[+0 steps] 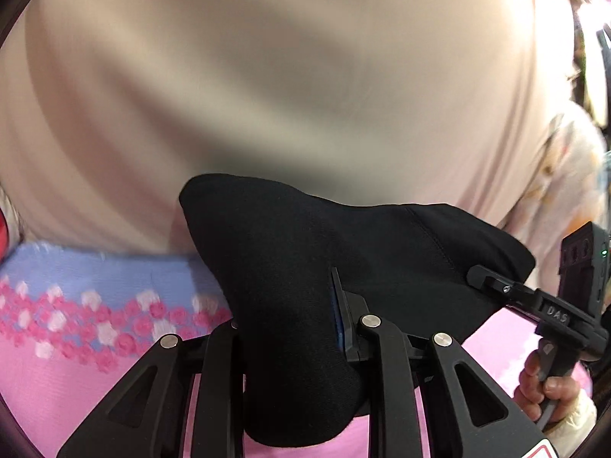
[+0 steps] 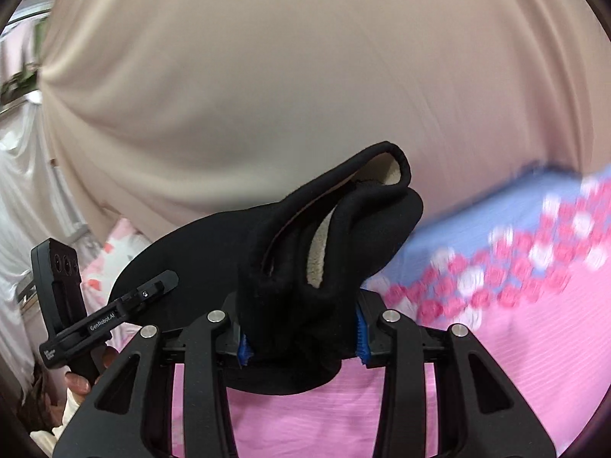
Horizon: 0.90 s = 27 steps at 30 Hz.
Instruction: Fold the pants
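The black pants [image 1: 305, 267] hang bunched above the pink bed cover. In the left wrist view my left gripper [image 1: 290, 328] is shut on a thick fold of them, which hides its left finger. In the right wrist view my right gripper [image 2: 301, 343] is shut on another bunch of the pants [image 2: 328, 236], squeezed between its blue pads [image 2: 361, 339], with the cream fleece lining [image 2: 317, 252] showing in the folds. The pants stretch between both grippers. The other gripper's finger appears in each view: the right one's finger [image 1: 496, 286] and the left one's finger [image 2: 152, 286], both against the black cloth.
A pink bed cover [image 2: 496, 362] with a band of pink and white flowers [image 1: 95, 316] and a blue strip [image 1: 114, 267] lies below. A large beige cloth [image 1: 286, 76] fills the background, blurred. A hand [image 1: 550, 389] holds the right gripper's handle. White curtains [image 2: 23, 191] hang at left.
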Tool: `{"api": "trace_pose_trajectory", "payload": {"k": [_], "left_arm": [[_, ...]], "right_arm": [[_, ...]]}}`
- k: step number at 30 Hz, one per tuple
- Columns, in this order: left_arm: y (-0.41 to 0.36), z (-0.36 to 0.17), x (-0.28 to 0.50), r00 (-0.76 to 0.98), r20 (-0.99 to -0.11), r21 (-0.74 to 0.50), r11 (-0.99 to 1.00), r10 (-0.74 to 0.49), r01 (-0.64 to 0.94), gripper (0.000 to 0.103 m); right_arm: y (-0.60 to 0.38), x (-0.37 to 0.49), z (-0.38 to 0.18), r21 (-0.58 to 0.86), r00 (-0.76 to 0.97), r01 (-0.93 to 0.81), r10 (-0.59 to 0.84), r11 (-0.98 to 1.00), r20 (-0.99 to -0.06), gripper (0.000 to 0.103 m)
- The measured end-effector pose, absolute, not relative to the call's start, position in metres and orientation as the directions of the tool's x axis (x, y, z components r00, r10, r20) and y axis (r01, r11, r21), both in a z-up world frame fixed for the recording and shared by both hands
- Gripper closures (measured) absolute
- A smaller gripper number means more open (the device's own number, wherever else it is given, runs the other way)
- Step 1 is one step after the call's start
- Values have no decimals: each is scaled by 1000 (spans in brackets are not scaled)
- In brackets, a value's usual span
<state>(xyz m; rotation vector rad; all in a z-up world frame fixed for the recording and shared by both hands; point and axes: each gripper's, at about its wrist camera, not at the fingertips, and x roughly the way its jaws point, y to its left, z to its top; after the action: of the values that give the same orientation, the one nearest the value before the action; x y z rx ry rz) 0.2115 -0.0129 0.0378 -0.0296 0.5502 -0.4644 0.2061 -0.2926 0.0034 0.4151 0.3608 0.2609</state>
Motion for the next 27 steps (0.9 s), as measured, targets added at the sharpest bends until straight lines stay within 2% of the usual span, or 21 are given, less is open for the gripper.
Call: {"api": "trace_pose_trajectory", "payload": {"k": [5, 7, 8, 9, 10, 11, 12, 16, 18, 19, 20, 24, 26, 27], "left_arm": [[-8, -43, 248, 625, -664, -215, 905, -411, 367, 82], [-7, -56, 241, 633, -666, -173, 907, -395, 384, 76], [-7, -60, 236, 636, -675, -143, 913, -373, 383, 67], [-6, -65, 235, 630, -689, -138, 918, -358, 371, 51], [-5, -71, 235, 621, -709, -130, 927, -335, 351, 41], [1, -76, 237, 607, -735, -123, 940, -301, 318, 21], [8, -77, 236, 603, -746, -125, 948, -284, 292, 14], [55, -58, 209, 602, -756, -167, 966, -256, 199, 14], [82, -40, 194, 621, -752, -168, 975, -222, 144, 17], [88, -30, 190, 630, -748, -169, 978, -210, 125, 18], [92, -17, 187, 643, -734, -179, 976, -217, 124, 19], [48, 23, 184, 699, -667, -162, 966, -258, 202, 16], [14, 15, 197, 688, -686, -103, 967, -238, 233, 16], [-1, 3, 206, 669, -710, -76, 968, -222, 240, 16]], "right_arm": [[-302, 240, -65, 482, 817, -58, 319, 874, -481, 65], [-307, 242, -80, 510, 778, -29, 339, 860, -528, 60], [-311, 243, -85, 536, 764, -11, 353, 844, -540, 53], [-315, 244, -88, 555, 753, -1, 366, 832, -547, 49], [-320, 243, -91, 585, 741, 2, 392, 811, -546, 48], [-321, 240, -90, 587, 732, 6, 396, 810, -554, 48], [-323, 234, -87, 590, 719, 23, 396, 807, -571, 48], [-342, 186, -71, 567, 763, 99, 304, 818, -571, 44], [-347, 161, -56, 503, 808, 163, 178, 849, -562, 42], [-342, 146, -39, 435, 842, 169, 99, 884, -529, 45], [-334, 141, -25, 389, 858, 139, 86, 911, -507, 53], [-282, 155, 21, 319, 892, -30, 170, 947, -420, 56], [-260, 185, 20, 271, 871, -74, 194, 960, -451, 67], [-255, 203, 7, 242, 851, -60, 177, 968, -495, 70]]}}
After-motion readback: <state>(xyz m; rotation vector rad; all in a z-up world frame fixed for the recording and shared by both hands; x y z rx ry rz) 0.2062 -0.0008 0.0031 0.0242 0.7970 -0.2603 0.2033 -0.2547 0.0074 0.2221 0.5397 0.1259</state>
